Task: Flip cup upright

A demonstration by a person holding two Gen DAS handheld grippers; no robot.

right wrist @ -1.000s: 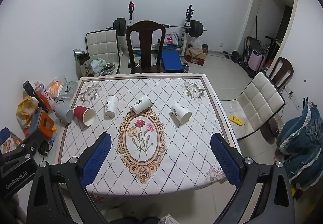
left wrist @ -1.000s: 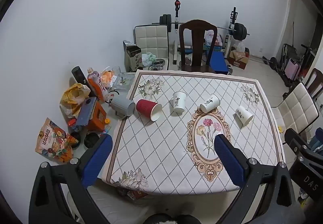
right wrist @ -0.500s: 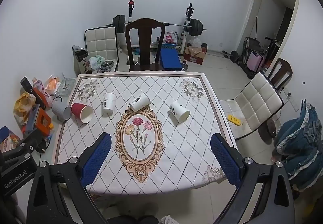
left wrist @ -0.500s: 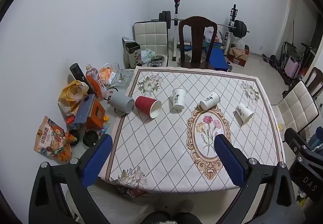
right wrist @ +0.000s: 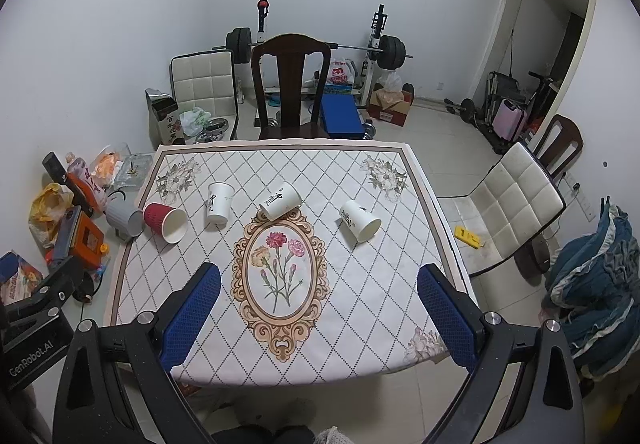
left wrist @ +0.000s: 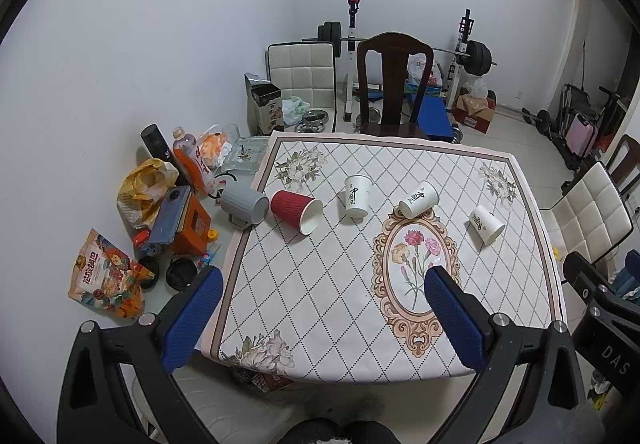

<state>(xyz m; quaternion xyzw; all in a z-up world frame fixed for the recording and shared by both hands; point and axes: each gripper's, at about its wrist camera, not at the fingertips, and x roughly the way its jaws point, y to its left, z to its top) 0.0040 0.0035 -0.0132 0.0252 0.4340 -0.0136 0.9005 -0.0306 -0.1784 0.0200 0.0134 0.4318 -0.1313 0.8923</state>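
Observation:
Several cups lie on their sides in a row across the far half of the table (left wrist: 320,284) (right wrist: 360,304): a grey mug (left wrist: 245,204) (right wrist: 125,219) at the left edge, a red paper cup (left wrist: 296,211) (right wrist: 166,222), and three white paper cups (left wrist: 357,196) (left wrist: 418,199) (left wrist: 486,224), also seen in the right wrist view (right wrist: 219,203) (right wrist: 280,201) (right wrist: 360,221). My left gripper (left wrist: 320,318) and right gripper (right wrist: 318,316) are both open and empty, held high above the near table edge, far from the cups.
A dark wooden chair (right wrist: 289,84) stands at the table's far side, a white padded chair (right wrist: 512,200) at its right. Bags, bottles and boxes (left wrist: 160,204) litter the floor at the left. Weight equipment (right wrist: 312,44) stands against the back wall.
Both grippers have risen and drawn back a little, so the table looks smaller and farther. The cups have not moved. Both grippers stay open.

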